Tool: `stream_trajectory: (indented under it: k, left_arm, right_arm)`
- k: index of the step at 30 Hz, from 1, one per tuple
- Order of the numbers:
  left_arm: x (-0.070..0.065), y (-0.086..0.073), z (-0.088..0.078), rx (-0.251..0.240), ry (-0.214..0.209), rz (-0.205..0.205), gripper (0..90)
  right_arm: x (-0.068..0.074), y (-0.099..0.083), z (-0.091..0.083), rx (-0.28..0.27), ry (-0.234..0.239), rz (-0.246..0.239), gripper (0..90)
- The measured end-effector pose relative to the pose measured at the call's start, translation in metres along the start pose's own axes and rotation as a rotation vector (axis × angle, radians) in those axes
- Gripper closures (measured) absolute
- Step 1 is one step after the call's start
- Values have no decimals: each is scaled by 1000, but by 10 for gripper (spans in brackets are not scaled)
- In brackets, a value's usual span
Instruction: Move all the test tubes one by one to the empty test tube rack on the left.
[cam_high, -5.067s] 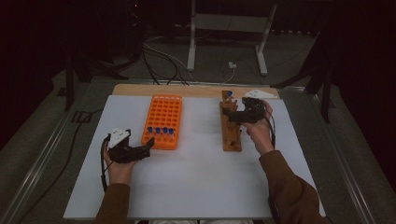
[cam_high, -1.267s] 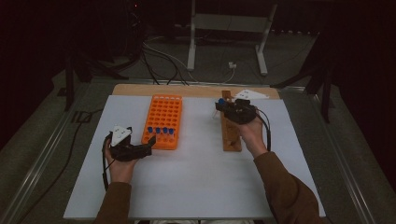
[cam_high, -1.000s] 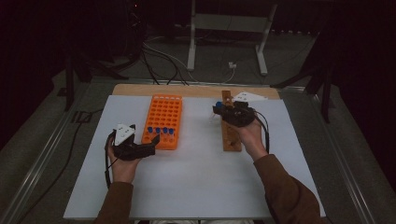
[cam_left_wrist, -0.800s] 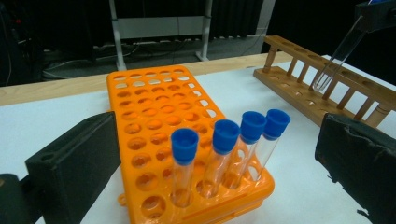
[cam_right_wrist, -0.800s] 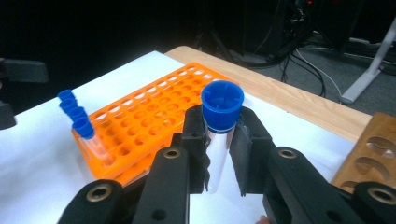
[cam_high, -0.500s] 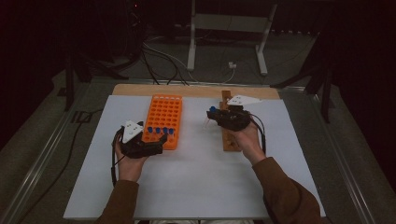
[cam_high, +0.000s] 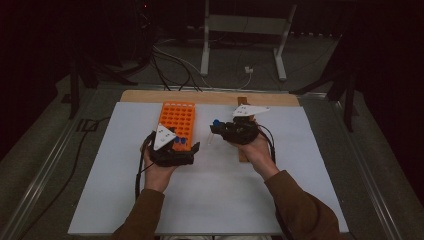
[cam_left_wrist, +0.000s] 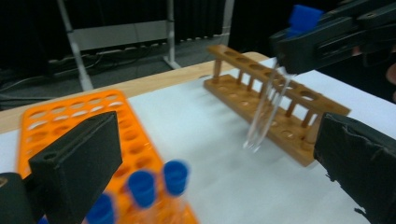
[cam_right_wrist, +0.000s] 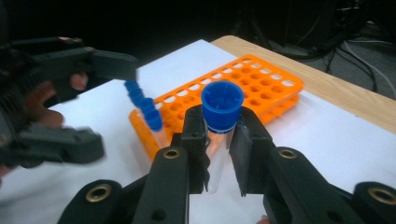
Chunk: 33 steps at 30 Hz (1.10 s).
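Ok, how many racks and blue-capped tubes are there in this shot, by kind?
Orange tube rack: 1
Wooden tube rack: 1
Blue-capped tubes standing in the orange one: 4, though blurred
Blue-capped tube held clear of both racks: 1
Total: 7

The right gripper (cam_high: 216, 131), clamped on a blue-capped test tube (cam_right_wrist: 219, 135), is now off the wooden rack (cam_left_wrist: 275, 116) and sits left of it, over the white sheet between the 2 racks. The left gripper (cam_high: 192, 152), jaws spread, has moved from the sheet's left part up to the orange rack's (cam_high: 177, 117) near end.
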<state>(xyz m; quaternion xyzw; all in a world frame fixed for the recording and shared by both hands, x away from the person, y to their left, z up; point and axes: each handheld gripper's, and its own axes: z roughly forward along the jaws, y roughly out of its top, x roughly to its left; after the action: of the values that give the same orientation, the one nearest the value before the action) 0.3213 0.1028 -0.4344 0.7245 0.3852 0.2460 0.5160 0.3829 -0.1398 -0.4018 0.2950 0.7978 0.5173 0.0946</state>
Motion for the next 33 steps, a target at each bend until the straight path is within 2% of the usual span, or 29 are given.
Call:
stream_trajectory:
  k: [4, 6, 9, 11, 16, 17, 21, 26, 30, 33]
  left_arm:
    - [-11, 4, 10, 12, -20, 33, 62]
    - [-16, 4, 15, 25, -15, 49, 92]
    - [-20, 3, 22, 41, -12, 53, 191]
    - [-22, 2, 24, 44, -2, 68, 286]
    - [-25, 1, 26, 34, -16, 91, 563]
    - [-25, 1, 26, 30, -14, 93, 593]
    - [-26, 1, 26, 14, -31, 97, 665]
    - [-26, 1, 26, 0, -60, 95, 702]
    - [-26, 0, 25, 3, -66, 98, 761]
    - [-26, -1, 25, 4, -72, 99, 773]
  right_arm:
    - [6, 1, 1, 5, 18, -2, 765]
    - [7, 1, 2, 3, 27, 0, 765]
    - [10, 2, 2, -2, 41, 5, 765]
    - [11, 2, 2, -1, 47, 4, 765]
    - [15, 2, 3, 0, 60, 2, 765]
    - [15, 2, 3, 0, 63, 3, 765]
    - [16, 2, 3, -2, 70, 5, 765]
    - [17, 1, 5, 6, 74, 5, 765]
    - [18, 0, 7, 10, 77, 7, 765]
    - [18, 0, 8, 14, 79, 6, 765]
